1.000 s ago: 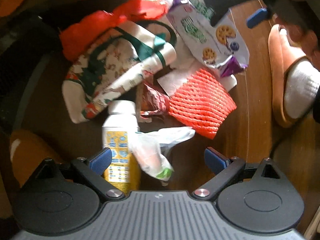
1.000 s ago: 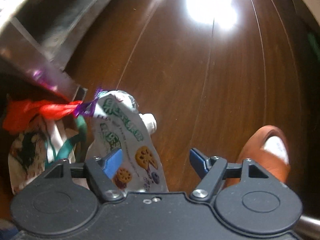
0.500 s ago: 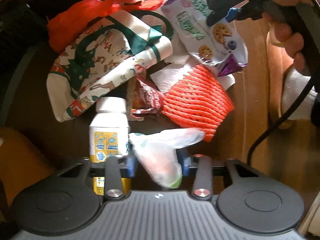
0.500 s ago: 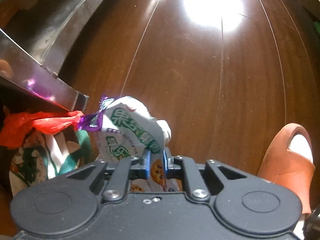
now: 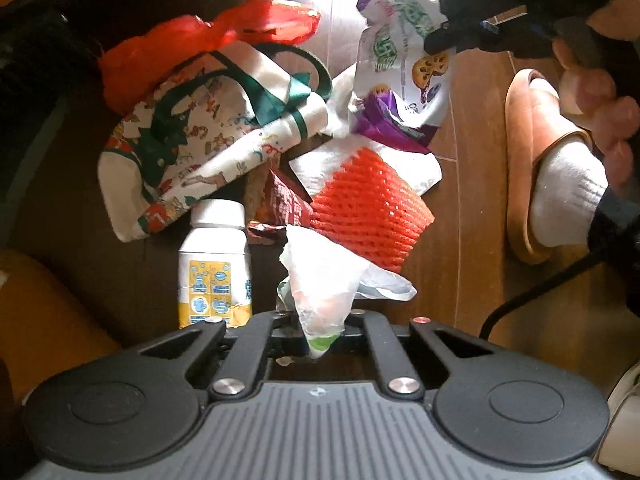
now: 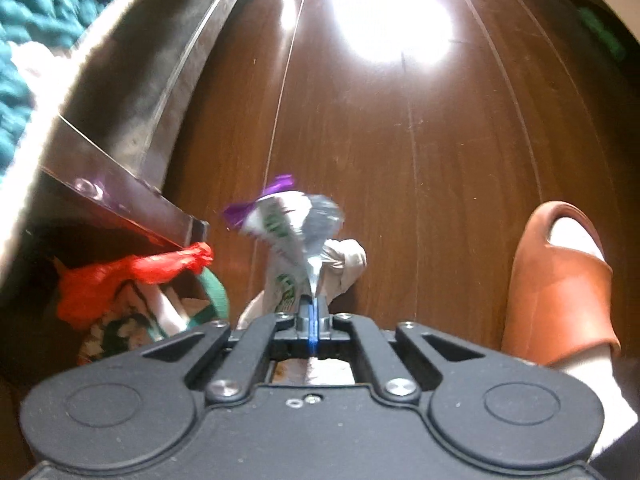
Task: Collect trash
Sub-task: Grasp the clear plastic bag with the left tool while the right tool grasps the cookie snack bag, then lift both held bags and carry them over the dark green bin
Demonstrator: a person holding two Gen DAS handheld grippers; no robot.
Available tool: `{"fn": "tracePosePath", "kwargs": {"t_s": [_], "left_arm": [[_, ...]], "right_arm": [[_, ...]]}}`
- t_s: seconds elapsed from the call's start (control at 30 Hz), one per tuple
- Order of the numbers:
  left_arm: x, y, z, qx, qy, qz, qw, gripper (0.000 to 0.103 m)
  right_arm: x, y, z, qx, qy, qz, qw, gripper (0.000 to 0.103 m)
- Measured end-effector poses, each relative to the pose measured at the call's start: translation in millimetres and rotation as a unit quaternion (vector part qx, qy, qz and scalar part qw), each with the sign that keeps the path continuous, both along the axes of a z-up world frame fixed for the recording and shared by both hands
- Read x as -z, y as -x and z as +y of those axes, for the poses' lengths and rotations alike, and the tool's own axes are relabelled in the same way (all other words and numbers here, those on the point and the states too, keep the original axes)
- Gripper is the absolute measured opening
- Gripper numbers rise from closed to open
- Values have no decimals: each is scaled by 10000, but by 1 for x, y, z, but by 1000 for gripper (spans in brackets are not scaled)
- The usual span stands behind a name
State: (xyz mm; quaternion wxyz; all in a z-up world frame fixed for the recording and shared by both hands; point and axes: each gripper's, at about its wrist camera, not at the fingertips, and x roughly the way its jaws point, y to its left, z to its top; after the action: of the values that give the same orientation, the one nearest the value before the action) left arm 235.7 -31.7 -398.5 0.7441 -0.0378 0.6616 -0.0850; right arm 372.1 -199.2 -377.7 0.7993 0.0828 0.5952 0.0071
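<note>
Both the left gripper (image 5: 320,322) and right gripper (image 6: 313,316) point steeply down, fingers clamped.

The right gripper (image 6: 314,322) points down at a dark wooden floor (image 6: 460,168), its jaws closed flat on the edge of a crumpled snack wrapper (image 6: 294,236) with green print, a silvery inside and a purple torn corner. The jaws have just been closing, and the wrapper is pinched between them and stands up from the pads. Just behind it lies a pale crumpled tissue (image 6: 346,264). To the left, under a shiny furniture edge (image 6: 132,196), a red plastic bag (image 6: 132,276) lies on a printed tote with a green handle (image 6: 214,296). At the right edge stands a foot in a brown slipper (image 6: 556,280) and white sock. A bright glare marks the floor near the top.
</note>
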Motion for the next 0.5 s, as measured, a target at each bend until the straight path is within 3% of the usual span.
{"fn": "tracePosePath", "kwargs": {"t_s": [0.27,0.5], "left_arm": [[-41,7,11,-109,-25,-418,9991,6],[-87,14,28,-474,8,-771,9959,6]], "right_arm": [[-49,23,6,235,-6,-473,9986,0],[-102,44,-10,394,229,-932,9946,0]]}}
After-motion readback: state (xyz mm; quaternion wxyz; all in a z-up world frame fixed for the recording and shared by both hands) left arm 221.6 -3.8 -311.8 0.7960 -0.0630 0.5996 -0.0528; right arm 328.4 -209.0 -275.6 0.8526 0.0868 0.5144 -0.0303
